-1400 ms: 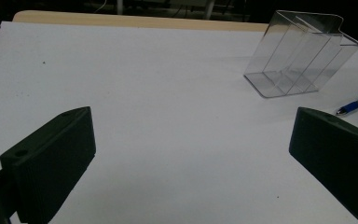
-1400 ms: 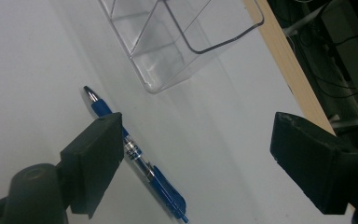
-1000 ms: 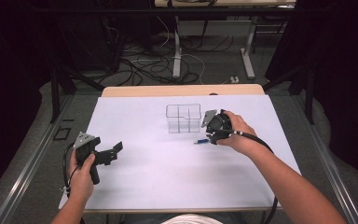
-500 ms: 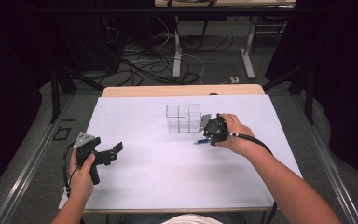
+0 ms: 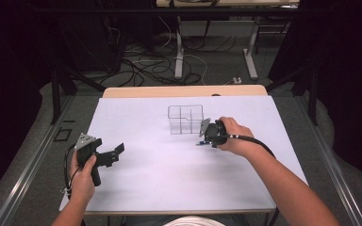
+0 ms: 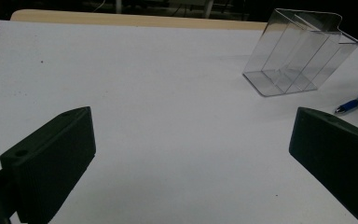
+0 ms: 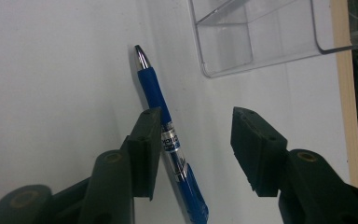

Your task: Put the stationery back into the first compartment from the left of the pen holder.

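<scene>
Blue pen (image 7: pixel 165 135) between closing hand-held gripper (image 7: pixel 196 140) jaws

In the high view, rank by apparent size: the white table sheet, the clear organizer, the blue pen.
1. White table sheet, largest by far.
2. Clear organizer.
3. Blue pen, smallest; just a short bit pokes out beside the right gripper, so its full length is unsure.

A dim room surrounds a white-topped table (image 5: pixel 136 188) with a pale wooden strip (image 5: pixel 184 91) along its far edge; beyond it, tangled black cables (image 5: pixel 141 66) lie on grey floor (image 5: pixel 217 70) between white metal desk legs (image 5: pixel 179 47)
</scene>
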Demonstrator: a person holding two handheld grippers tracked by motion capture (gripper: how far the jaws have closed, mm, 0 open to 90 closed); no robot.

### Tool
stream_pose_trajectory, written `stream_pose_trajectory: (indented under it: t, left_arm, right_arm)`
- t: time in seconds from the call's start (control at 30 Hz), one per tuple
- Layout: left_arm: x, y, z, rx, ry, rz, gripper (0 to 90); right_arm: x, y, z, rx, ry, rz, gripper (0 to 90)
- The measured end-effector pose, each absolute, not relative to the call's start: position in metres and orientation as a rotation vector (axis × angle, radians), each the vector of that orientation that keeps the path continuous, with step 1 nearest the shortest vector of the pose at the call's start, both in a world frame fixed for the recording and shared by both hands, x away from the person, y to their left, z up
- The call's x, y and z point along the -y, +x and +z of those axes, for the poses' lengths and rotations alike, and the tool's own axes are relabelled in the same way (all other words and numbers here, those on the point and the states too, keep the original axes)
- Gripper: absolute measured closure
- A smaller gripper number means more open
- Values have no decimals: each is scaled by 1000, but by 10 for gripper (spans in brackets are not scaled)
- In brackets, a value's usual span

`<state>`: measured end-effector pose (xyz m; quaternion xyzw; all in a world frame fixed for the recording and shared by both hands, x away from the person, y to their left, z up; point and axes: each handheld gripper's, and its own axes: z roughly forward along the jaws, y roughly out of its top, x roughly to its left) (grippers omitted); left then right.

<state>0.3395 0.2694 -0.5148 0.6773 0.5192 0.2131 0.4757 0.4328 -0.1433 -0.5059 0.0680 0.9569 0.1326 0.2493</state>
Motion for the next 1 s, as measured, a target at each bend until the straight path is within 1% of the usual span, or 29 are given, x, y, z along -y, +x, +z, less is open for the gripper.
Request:
stream_pose_trajectory:
  t: [0.43,0.7,0.77,0.83,0.93,1.0]
  left_arm:
    - [-270,340,-515,-1269,1657,521,2]
    - [-269,340,-515,-1269,1657,521,2]
    - [-269,340,-515,-1270,1656,521,2]
    - [-270,340,-515,-1268,1659,522,2]
    - [-270,339,-515,-1271,1655,521,2]
    - [-270,340,-515,-1270,1656,521,2]
  right_arm:
    - [133,430,-517,-2652,61,275,667]
    - [131,433,-524,-2661,-66,228,682]
    - [131,433,-529,-2634,-92,273,686]
    - [129,433,-524,-2706,-108,149,694]
    - [130,436,-533,-2639,-147,273,706]
    - [129,435,-530,-2689,-148,190,711]
